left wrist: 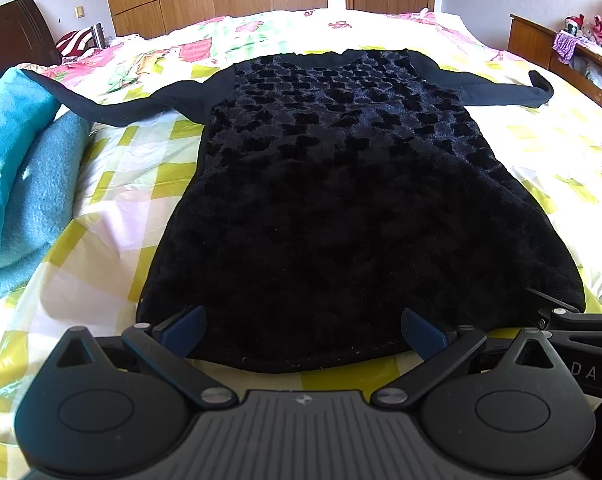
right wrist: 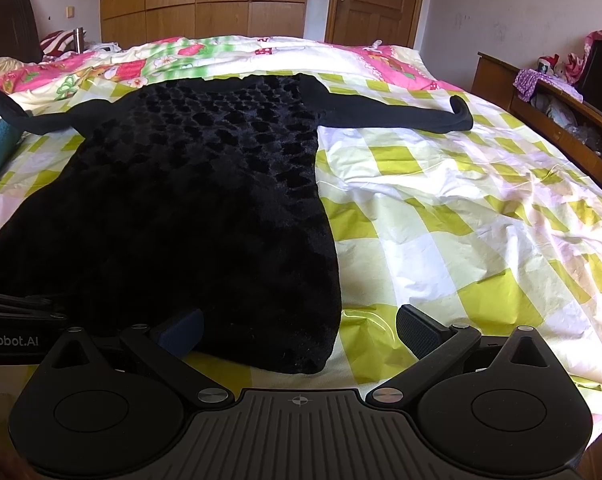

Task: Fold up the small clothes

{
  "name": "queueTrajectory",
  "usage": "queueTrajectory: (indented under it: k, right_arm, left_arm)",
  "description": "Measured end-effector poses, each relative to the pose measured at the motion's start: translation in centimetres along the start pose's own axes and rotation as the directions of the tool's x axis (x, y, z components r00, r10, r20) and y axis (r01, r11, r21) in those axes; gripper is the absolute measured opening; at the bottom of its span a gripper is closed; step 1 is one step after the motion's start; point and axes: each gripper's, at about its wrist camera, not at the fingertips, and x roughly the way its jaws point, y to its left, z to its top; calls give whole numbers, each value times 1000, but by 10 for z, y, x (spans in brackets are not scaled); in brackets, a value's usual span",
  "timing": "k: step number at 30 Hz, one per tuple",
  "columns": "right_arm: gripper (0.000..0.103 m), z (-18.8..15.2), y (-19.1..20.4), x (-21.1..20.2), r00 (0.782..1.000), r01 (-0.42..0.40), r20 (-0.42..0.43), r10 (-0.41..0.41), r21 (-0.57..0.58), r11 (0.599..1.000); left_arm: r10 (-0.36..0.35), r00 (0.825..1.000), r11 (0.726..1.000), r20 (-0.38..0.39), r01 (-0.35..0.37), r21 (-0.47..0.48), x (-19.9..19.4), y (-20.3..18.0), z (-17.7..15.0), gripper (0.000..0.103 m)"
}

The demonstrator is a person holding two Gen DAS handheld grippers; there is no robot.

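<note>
A black fuzzy long-sleeved dress [left wrist: 341, 184] lies flat on the bed, hem toward me, both sleeves spread out sideways. It also shows in the right wrist view [right wrist: 189, 208]. My left gripper [left wrist: 303, 330] is open and empty, its fingers just over the middle of the hem. My right gripper [right wrist: 299, 330] is open and empty, astride the hem's right corner. The right gripper's body shows at the left wrist view's right edge [left wrist: 581, 328].
The bed has a yellow-green checked sheet [right wrist: 441, 208] and a pink floral quilt [right wrist: 181, 56] at the far end. Folded teal cloth [left wrist: 17, 168] lies at the left. A wooden shelf [right wrist: 561, 120] stands to the right, wardrobes and a door behind.
</note>
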Motion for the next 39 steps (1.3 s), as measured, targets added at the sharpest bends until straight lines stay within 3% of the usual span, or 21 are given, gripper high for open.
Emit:
queueTrajectory:
  k: [32, 39]
  right_arm:
    - [103, 0, 0, 1, 1000, 2, -3, -2, 0, 1000]
    - [102, 20, -6, -1, 999, 1, 53, 0, -15, 1000]
  left_arm:
    - [-14, 1000, 1000, 3, 14, -10, 0, 0, 1, 103]
    - [-9, 995, 1000, 103, 6, 25, -12, 0, 20, 103]
